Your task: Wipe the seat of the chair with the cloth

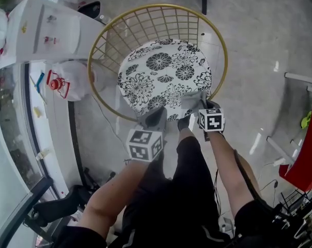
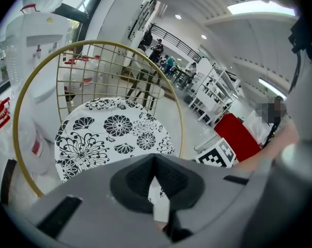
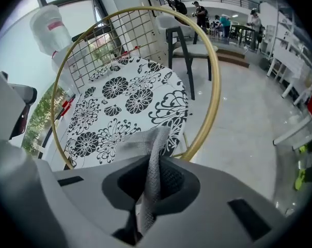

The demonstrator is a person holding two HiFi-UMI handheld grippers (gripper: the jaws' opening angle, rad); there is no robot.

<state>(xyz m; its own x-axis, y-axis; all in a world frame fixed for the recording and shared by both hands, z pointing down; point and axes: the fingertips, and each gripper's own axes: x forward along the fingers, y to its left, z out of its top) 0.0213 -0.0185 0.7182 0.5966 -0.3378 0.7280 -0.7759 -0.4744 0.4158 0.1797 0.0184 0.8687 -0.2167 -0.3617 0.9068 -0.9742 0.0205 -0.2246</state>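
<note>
Right gripper, jaws clamped on the grey cloth, holds it at the floral seat's near right edge, left gripper closed and empty alongside; a good wipe likely means pressing flat and sweeping far.

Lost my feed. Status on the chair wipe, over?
Right tongs shut on grey cloth, cloth at front edge of seat. Left tongs shut, empty, alongside. Nothing in the way.
</note>
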